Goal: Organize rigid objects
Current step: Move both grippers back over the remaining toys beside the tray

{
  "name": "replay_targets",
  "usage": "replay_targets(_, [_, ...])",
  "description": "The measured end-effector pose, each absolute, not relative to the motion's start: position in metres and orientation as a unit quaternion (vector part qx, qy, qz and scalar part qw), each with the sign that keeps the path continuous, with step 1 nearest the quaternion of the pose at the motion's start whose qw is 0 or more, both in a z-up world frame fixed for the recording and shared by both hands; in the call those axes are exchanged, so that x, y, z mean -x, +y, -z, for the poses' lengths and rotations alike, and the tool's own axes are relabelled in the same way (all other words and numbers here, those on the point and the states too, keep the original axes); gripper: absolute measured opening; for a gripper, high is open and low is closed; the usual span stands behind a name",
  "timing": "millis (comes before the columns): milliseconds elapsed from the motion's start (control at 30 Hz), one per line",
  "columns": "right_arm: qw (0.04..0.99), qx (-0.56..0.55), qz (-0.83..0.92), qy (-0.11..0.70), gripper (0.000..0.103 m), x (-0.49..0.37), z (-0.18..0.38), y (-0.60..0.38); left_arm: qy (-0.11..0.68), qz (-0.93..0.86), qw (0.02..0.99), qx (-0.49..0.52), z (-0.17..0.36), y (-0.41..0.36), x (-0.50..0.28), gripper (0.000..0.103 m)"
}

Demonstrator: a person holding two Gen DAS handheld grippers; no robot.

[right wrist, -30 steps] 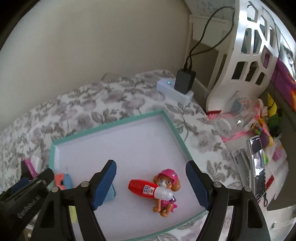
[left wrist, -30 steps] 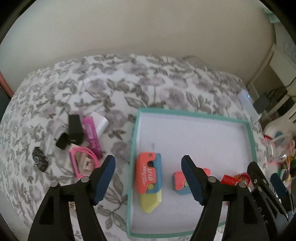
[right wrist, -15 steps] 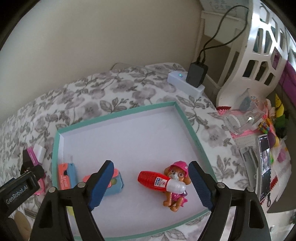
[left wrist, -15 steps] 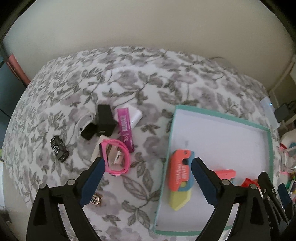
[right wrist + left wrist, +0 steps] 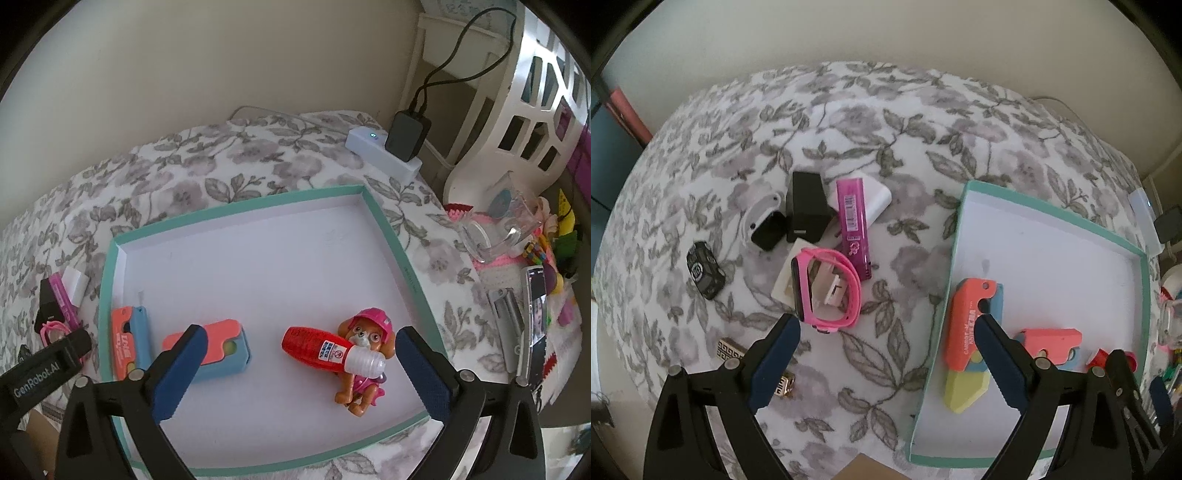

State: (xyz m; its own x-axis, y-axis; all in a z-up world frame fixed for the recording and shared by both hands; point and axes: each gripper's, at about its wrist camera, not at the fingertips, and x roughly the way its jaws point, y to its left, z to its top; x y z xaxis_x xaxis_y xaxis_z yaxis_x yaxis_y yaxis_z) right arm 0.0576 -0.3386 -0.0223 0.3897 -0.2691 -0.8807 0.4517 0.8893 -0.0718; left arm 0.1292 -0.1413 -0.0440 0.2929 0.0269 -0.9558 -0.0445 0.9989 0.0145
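Jaws on the left gripper are spread wide with nothing in them, hanging over the floral bed cover just below the pink smartwatch. The right gripper has its jaws opening right now, empty too, over the teal-rimmed box lid. Inside that lid: red roll-on bottle lying against the puppy figure, plus two orange-and-blue carrot knife toys. The magenta box, black charger and little black car sit outside it on the cover.
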Motion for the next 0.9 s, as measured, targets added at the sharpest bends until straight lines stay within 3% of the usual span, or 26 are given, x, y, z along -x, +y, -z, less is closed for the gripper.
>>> replay_targets(433, [0.830,-0.082,0.209,0.510,0.103,-0.060,0.020,-0.328,0.600,-0.030,0.799,0.011,0.037,-0.114,-0.136,0.096])
replay_targets(900, [0.853,-0.079,0.109,0.505,0.103,-0.070,0.004,-0.247,0.555,-0.096,0.825,0.033,0.006,-0.002,-0.126,0.096])
